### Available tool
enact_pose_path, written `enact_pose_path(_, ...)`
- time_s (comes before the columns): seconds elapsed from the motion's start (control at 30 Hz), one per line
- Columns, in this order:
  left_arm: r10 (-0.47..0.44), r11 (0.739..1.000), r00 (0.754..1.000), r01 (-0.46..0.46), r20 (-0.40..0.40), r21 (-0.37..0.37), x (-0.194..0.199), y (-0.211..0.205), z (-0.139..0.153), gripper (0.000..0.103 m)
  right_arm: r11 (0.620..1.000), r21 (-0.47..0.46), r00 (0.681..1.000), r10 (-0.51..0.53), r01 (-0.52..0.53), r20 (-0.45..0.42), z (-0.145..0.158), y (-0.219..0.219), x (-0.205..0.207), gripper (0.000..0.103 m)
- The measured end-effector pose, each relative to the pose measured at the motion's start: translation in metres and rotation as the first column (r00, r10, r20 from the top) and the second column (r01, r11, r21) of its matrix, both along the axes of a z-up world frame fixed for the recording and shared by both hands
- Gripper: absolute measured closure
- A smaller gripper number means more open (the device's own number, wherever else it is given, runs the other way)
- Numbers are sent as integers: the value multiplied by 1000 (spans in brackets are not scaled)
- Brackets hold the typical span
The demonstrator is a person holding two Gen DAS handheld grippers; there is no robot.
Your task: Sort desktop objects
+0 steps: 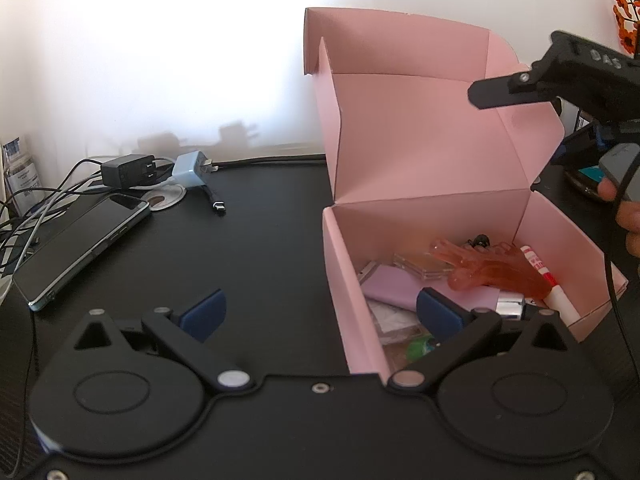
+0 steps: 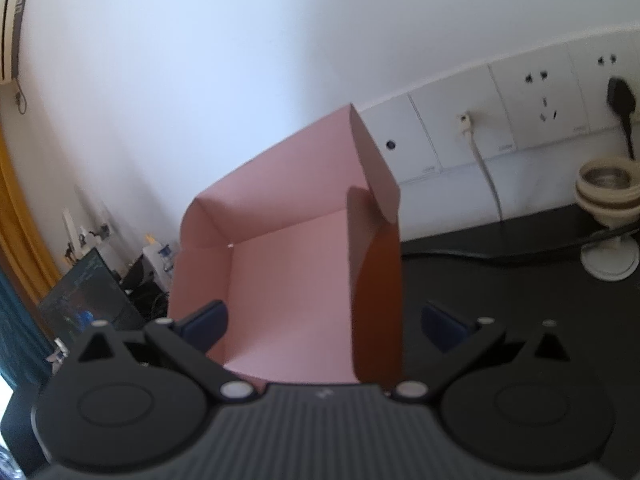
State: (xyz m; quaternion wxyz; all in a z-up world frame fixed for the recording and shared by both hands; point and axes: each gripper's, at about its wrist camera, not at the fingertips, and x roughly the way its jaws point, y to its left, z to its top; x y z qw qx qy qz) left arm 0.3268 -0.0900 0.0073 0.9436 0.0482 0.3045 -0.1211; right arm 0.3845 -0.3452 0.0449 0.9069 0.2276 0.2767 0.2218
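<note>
Pink box [image 1: 400,152], lid raised, holds an orange translucent toy [image 1: 492,268] and marker [image 1: 548,280]; left tongs [image 1: 320,312] and right tongs [image 2: 324,320] both gape empty.

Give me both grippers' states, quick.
Left gripper: open, empty, low beside the pink cardboard box.
Right gripper: open, empty, facing the box's raised lid.

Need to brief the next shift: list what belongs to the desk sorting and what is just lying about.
Job: pink box with lid up, orange translucent toy and red-white pen inside it, phone on the desk, both open grippers.

Lying about: chargers, wall sockets, desk fan.
</note>
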Motion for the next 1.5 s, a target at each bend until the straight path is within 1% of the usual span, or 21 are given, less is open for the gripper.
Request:
enact_pose_path(0.07,0,1000,1000,0,2,0,0,0,0,0,1000,-13,1000,-23,23,0,-1,0,1,1)
enact_pose_path(0.1,0,1000,1000,0,3,0,0,0,0,0,1000,-4,1000,-20,20,-8,-3,-1,3,1)
enact_pose_path(0.27,-3,1000,1000,3,0,-5,1,0,0,0,996,84,998,36,-31,-60,-8,-3,11,1)
enact_pose_path(0.33,-3,1000,1000,3,0,-6,1,0,0,0,994,95,998,60,-56,-36,-3,-1,6,1)
enact_pose_path(0.47,-3,1000,1000,3,2,-5,1,0,0,0,995,55,997,80,-79,-13,10,2,-6,1)
enact_pose_path(0.6,-3,1000,1000,3,5,0,0,-1,0,0,995,42,994,93,-95,53,27,0,-21,1)
enact_pose_path(0.7,9,1000,998,-10,56,20,-6,-2,3,0,996,7,992,92,-93,87,39,3,-34,1)
enact_pose_path(0.83,13,1000,985,-16,171,15,-19,2,14,0,994,-33,988,110,-107,108,46,7,-50,1)
enact_pose_path(0.93,-8,1000,973,9,232,-4,-30,5,20,0,993,-63,987,107,-100,120,48,10,-59,1)
enact_pose_path(1.03,-51,998,962,59,269,-23,-39,7,22,0,993,-73,988,98,-90,120,48,11,-67,1)
enact_pose_path(1.2,-88,996,942,91,323,6,-49,0,20,0,995,-64,991,79,-72,112,43,8,-79,1)
enact_pose_path(1.27,-105,994,941,110,321,3,-49,-1,18,0,996,-40,992,81,-77,101,39,5,-83,1)
enact_pose_path(1.37,-136,988,947,150,290,-25,-48,-1,15,0,996,-13,992,85,-84,90,35,1,-90,1)
enact_pose_path(1.5,-180,978,943,202,280,-52,-49,-1,12,0,995,6,992,94,-95,85,31,-1,-99,1)
